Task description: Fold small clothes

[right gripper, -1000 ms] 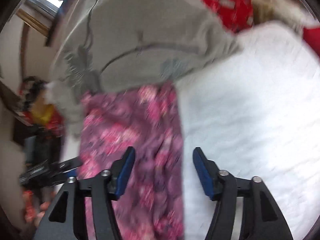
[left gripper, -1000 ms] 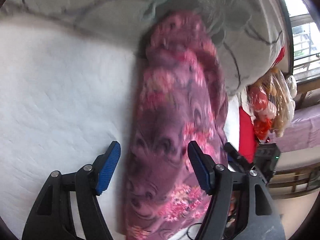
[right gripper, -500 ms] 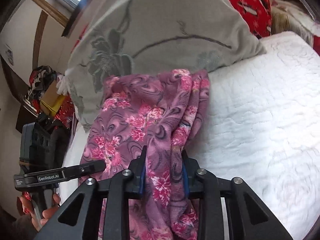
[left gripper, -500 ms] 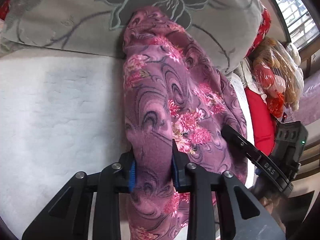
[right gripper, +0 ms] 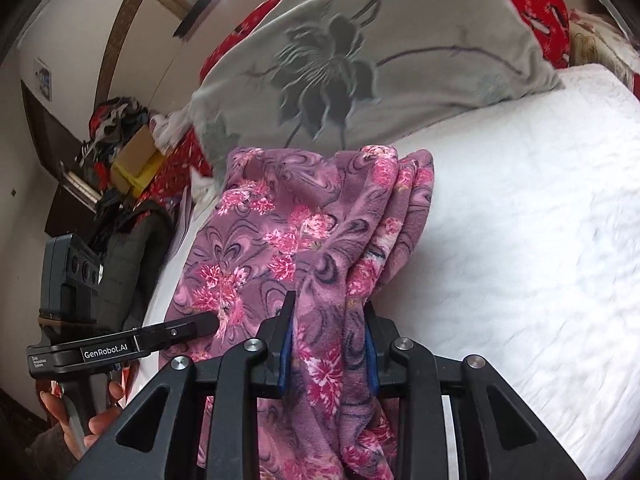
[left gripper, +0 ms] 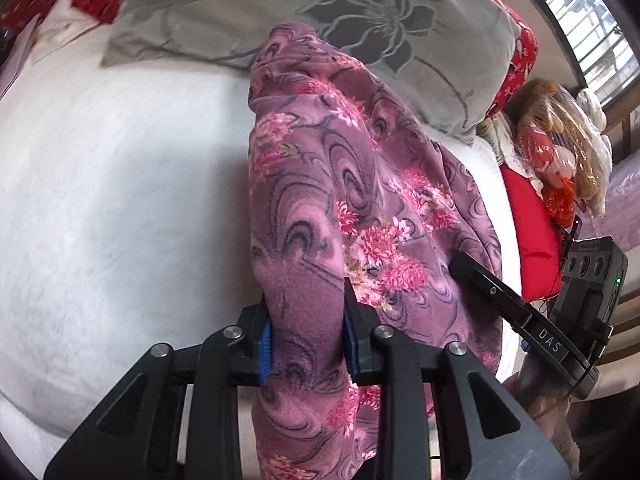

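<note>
A purple fleece garment (left gripper: 360,208) with pink flowers lies stretched over the white bed, its far end against a grey pillow. My left gripper (left gripper: 306,332) is shut on a bunched fold at its near left edge. In the right wrist view the same garment (right gripper: 288,240) shows, and my right gripper (right gripper: 328,344) is shut on a thick fold of it. Each gripper appears in the other's view: the right gripper (left gripper: 472,270) touches the cloth's right side, and the left gripper (right gripper: 200,324) touches its left side, held by a hand (right gripper: 100,408).
A grey pillow (left gripper: 320,12) with a dark flower print lies across the head of the white quilted bed (left gripper: 120,200). Red cushions (left gripper: 528,240) and bagged soft toys (left gripper: 560,152) crowd the bedside. A shelf with a cardboard box (right gripper: 132,156) and clutter stands along the wall.
Both grippers stood open around the garment, then shut on its folds. Since then both have pulled it up and back, so more of the pillow and bed shows beyond it.
</note>
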The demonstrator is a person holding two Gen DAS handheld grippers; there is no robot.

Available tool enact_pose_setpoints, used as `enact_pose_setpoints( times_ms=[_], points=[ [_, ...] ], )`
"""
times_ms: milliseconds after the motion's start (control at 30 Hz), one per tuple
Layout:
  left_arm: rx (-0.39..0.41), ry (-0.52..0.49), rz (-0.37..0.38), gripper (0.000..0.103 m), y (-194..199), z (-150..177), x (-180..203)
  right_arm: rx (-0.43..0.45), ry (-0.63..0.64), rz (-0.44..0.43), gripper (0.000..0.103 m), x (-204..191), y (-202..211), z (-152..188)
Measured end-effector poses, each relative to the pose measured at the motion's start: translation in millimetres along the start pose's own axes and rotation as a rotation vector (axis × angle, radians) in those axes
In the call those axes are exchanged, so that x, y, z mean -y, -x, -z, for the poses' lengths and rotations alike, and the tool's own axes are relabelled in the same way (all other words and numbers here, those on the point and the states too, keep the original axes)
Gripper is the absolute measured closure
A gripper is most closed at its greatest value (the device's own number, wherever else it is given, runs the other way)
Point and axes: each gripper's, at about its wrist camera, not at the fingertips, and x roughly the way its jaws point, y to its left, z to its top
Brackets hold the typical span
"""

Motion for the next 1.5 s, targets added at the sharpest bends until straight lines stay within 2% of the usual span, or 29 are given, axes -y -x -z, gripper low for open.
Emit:
enact_pose_setpoints(
  times_ms=[67,133,167,233,333,433,500,533,567,600,633,700,767,833,900,967,1033,1067,1100,1133,1167,1200,1267,1300,1400,1433,1500],
  points=[
    [-0.017,0.011,-0.003,0.075,-2.1,10.0,-11.5,-0.018,0.014,0.009,0.075,-7.2,-6.5,9.0],
    [-0.059,0.037,-0.044,0.073,-14.2,18.1,-23.4,-0.042,0.032,0.036,0.070,-9.3,-16.6,18.6],
    [-0.091,0.053,-0.067,0.068,-21.3,22.0,-35.3,-0.075,0.030,0.067,0.070,-6.3,-26.1,25.5],
    [-0.102,0.091,-0.005,0.063,-23.8,24.4,-50.4,-0.146,0.018,0.146,0.061,3.7,-42.9,36.5],
    [-0.063,0.121,0.044,0.063,-10.9,16.5,-59.2,-0.096,-0.037,0.135,0.056,14.5,-31.6,33.4],
    [0.020,0.051,-0.008,0.063,-2.7,-6.1,-43.0,-0.011,-0.018,0.191,0.054,9.8,-17.5,10.1],
    [0.059,-0.004,-0.038,0.062,-7.4,-22.9,-26.3,0.036,0.051,0.171,0.055,-3.9,-15.6,-4.4],
    [0.067,-0.022,-0.053,0.062,-12.7,-29.1,-21.6,0.052,0.098,0.161,0.058,-13.1,-19.3,-10.6],
    [0.069,-0.047,-0.083,0.057,-23.6,-39.0,-14.8,0.060,0.150,0.149,0.060,-20.9,-24.8,-15.2],
    [0.066,-0.062,-0.120,0.052,-34.9,-47.2,-9.5,0.061,0.214,0.152,0.065,-28.1,-34.4,-20.4],
    [0.066,-0.070,-0.151,0.045,-46.7,-54.9,-7.1,0.055,0.259,0.173,0.074,-31.7,-45.1,-23.6],
    [0.040,-0.084,-0.199,0.037,-71.7,-65.8,-8.5,0.013,0.290,0.231,0.080,-28.7,-68.1,-25.1],
    [-0.010,-0.058,-0.188,0.032,-88.7,-69.7,-17.6,-0.071,0.284,0.343,0.088,-10.7,-99.9,-27.3],
    [-0.006,-0.032,-0.169,0.032,-84.4,-75.9,-21.4,-0.039,0.288,0.312,0.090,-4.0,-100.0,-28.6],
    [-0.010,-0.032,-0.151,0.033,-69.9,-76.4,-25.3,-0.055,0.264,0.297,0.090,-6.0,-94.4,-32.9],
    [0.037,-0.054,-0.138,0.033,-45.0,-64.7,-29.6,-0.051,0.240,0.259,0.084,-7.7,-79.8,-33.5],
    [0.088,-0.089,-0.154,0.033,-23.5,-40.0,-34.2,-0.073,0.244,0.136,0.080,-10.3,-58.4,-23.8],
    [0.095,-0.096,-0.161,0.033,-18.7,-27.0,-35.5,-0.080,0.260,0.095,0.081,-12.3,-48.3,-15.8],
    [0.081,-0.100,-0.176,0.033,-22.4,-14.2,-37.9,-0.080,0.281,0.084,0.076,-14.3,-40.3,-2.8],
    [0.055,-0.105,-0.185,0.032,-31.6,-7.9,-38.0,-0.086,0.294,0.090,0.069,-14.1,-39.1,5.9],
    [0.013,-0.111,-0.183,0.030,-44.3,-1.1,-38.7,-0.106,0.307,0.122,0.068,-10.8,-41.3,17.2],
    [-0.004,-0.104,-0.185,0.030,-48.0,1.6,-40.3,-0.144,0.328,0.193,0.068,-9.4,-54.0,30.2],
    [0.003,-0.082,-0.188,0.031,-33.1,3.1,-39.1,-0.109,0.343,0.228,0.067,-13.4,-51.0,35.2],
    [0.017,-0.101,-0.196,0.031,-23.8,6.1,-36.1,-0.119,0.328,0.254,0.065,-20.8,-45.5,34.4],
    [0.051,-0.165,-0.240,0.031,-8.0,30.2,-31.9,-0.108,0.331,0.201,0.062,-34.1,-21.8,45.5],
    [0.037,-0.170,-0.246,0.031,-10.8,41.5,-33.7,-0.102,0.345,0.199,0.053,-35.7,-16.1,54.5],
    [-0.035,-0.155,-0.237,0.029,-29.7,60.9,-41.9,-0.125,0.356,0.271,0.042,-28.8,-15.9,76.6]
  ],
)
